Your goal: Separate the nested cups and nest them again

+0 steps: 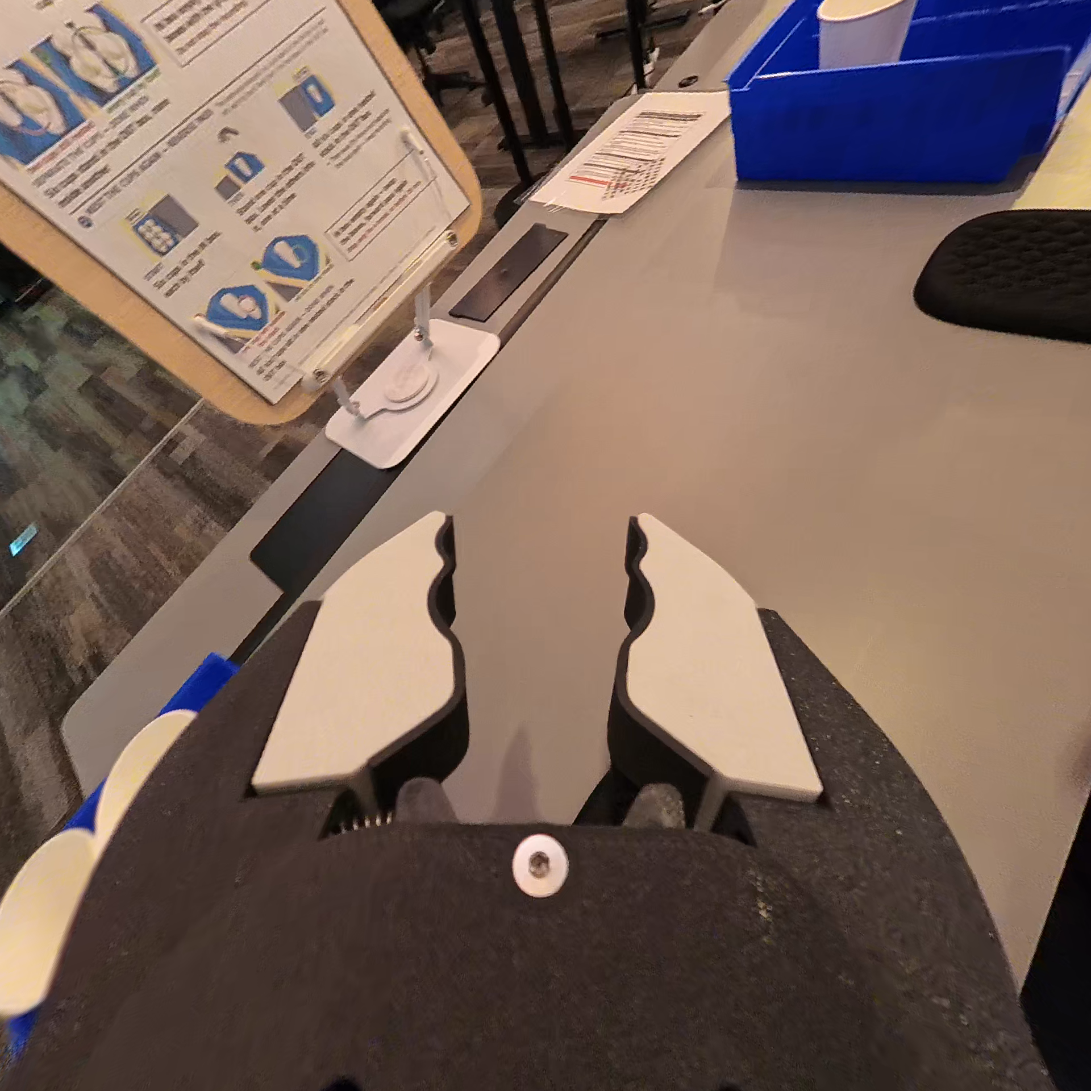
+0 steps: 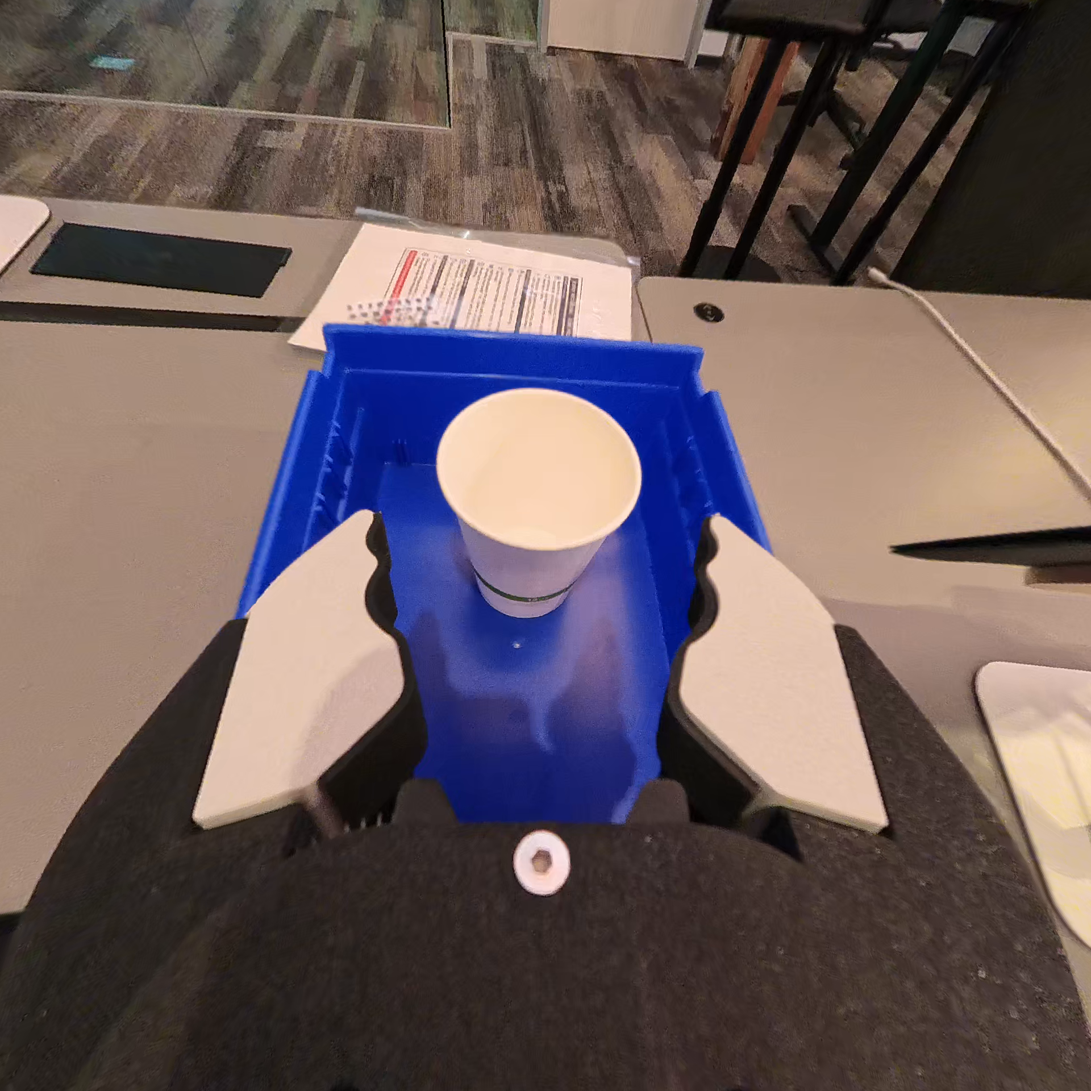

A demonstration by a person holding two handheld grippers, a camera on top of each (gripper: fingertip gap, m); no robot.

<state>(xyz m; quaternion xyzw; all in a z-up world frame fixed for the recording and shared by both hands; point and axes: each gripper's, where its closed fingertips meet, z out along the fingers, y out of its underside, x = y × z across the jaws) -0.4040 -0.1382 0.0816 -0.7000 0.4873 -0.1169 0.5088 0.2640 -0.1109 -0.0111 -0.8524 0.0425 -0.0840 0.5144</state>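
The right claw [image 2: 540,555] hangs with jaws spread wide and empty over the blue bin [image 2: 513,360], where a white paper cup [image 2: 534,508] stands upright. Closing too hard could crush its thin wall; a glancing touch could tip it. The left claw [image 1: 540,561], also spread and empty, hovers over bare table [image 1: 767,472]. Cup rims [image 1: 53,885] beside it are cut off, and whether the bin's cup holds others nested cannot be told.

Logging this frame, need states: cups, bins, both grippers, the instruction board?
Left gripper: open, empty, over bare table.
Right gripper: open, empty, fingers either side of the bin's near end.
Paper cup: upright in blue bin, untouched.
White cups: at left edge, mostly hidden.
Instruction board: propped on stand.
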